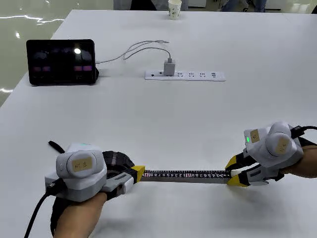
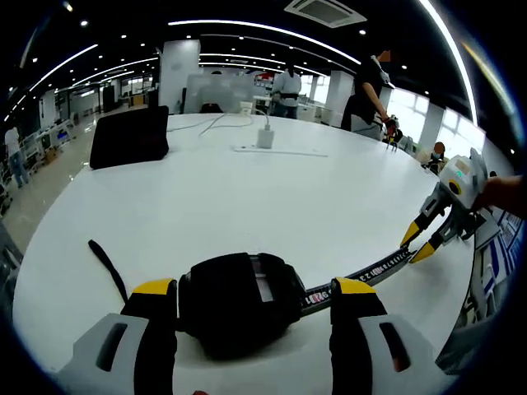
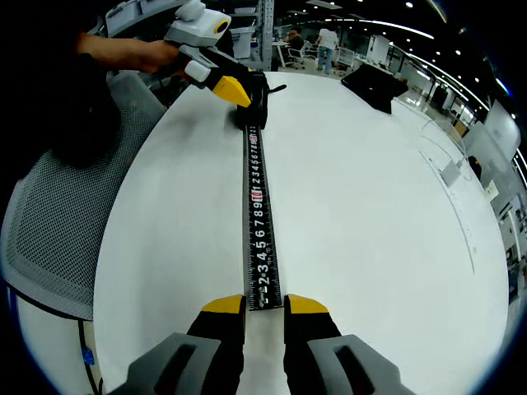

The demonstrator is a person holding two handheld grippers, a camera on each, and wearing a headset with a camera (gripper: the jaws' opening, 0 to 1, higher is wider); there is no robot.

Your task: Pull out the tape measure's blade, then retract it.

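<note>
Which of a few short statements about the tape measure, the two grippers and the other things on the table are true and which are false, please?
1. The blade is pulled out and spans from one gripper to the other. True.
2. The left gripper holds the tape measure's black case between its jaws. True.
3. The right gripper is open wide, away from the blade. False: its jaws are closed on the blade's end.
4. The tablet stands right of the power strip. False: in the head view it stands to the left of it.
5. A charger is plugged into the power strip. True.
6. The paper cup lies tipped beside the case. False: it stands upright at the far edge of the table.
</note>
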